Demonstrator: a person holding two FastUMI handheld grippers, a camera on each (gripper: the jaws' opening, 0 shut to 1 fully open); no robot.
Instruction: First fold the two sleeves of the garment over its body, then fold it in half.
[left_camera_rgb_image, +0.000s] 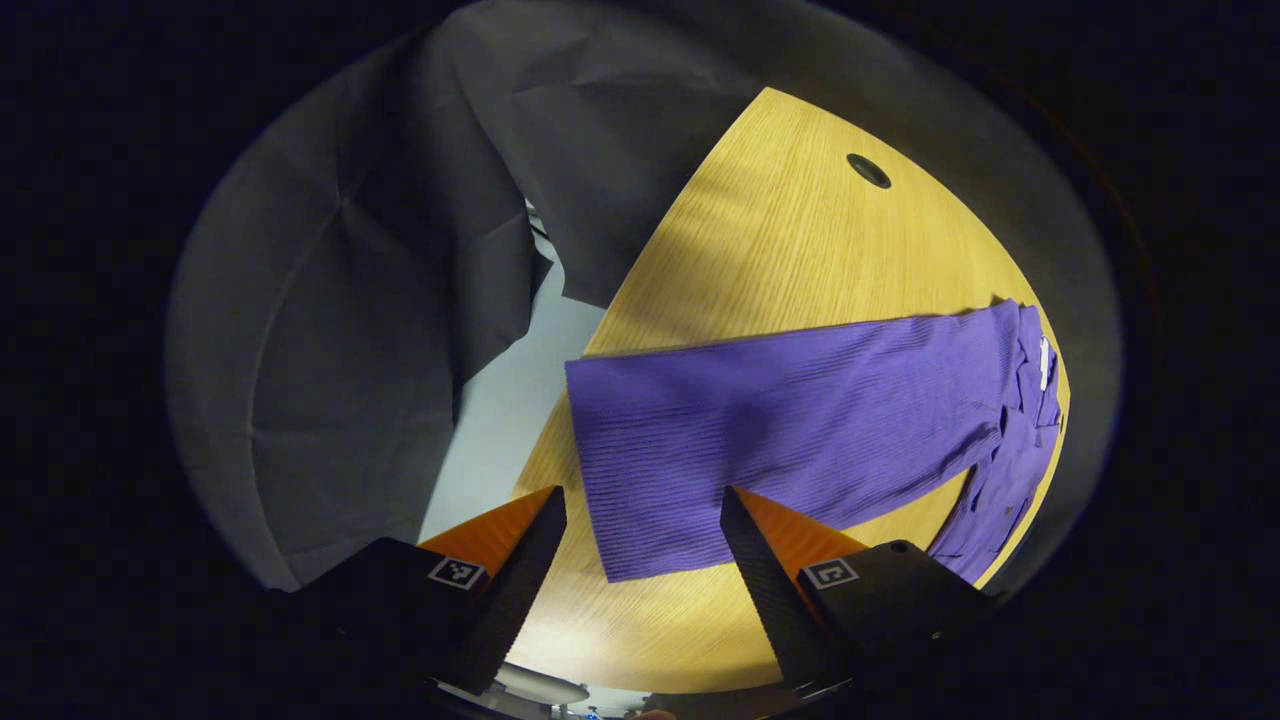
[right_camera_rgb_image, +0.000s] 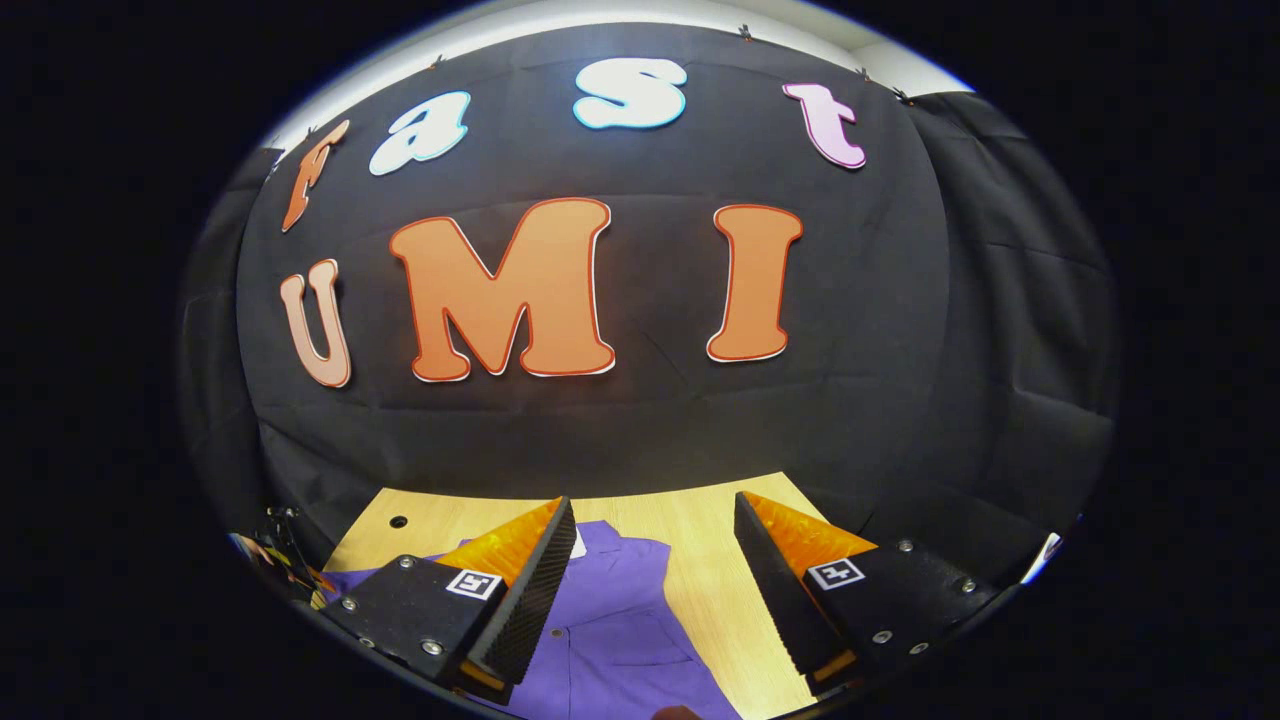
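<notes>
Purple garment (left_camera_rgb_image: 800, 420) is lying flat on the wooden bench (left_camera_rgb_image: 790, 240), a sleeve (left_camera_rgb_image: 985, 530) not yet folded, while the left tongs (left_camera_rgb_image: 643, 520) and the right tongs (right_camera_rgb_image: 652, 530) are being held apart, empty, so a sleeve probably needs grasping first.

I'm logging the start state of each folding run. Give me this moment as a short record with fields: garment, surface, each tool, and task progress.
garment: purple shirt, lying flat, one sleeve spread out to the side
surface: wooden table with a dark round hole near its far edge
left tool: open, above the shirt's near edge, holding nothing
right tool: open, above the shirt's front, holding nothing
backdrop: black cloth wall
progress: the sleeve in sight is not yet folded; shirt not folded in half
</notes>
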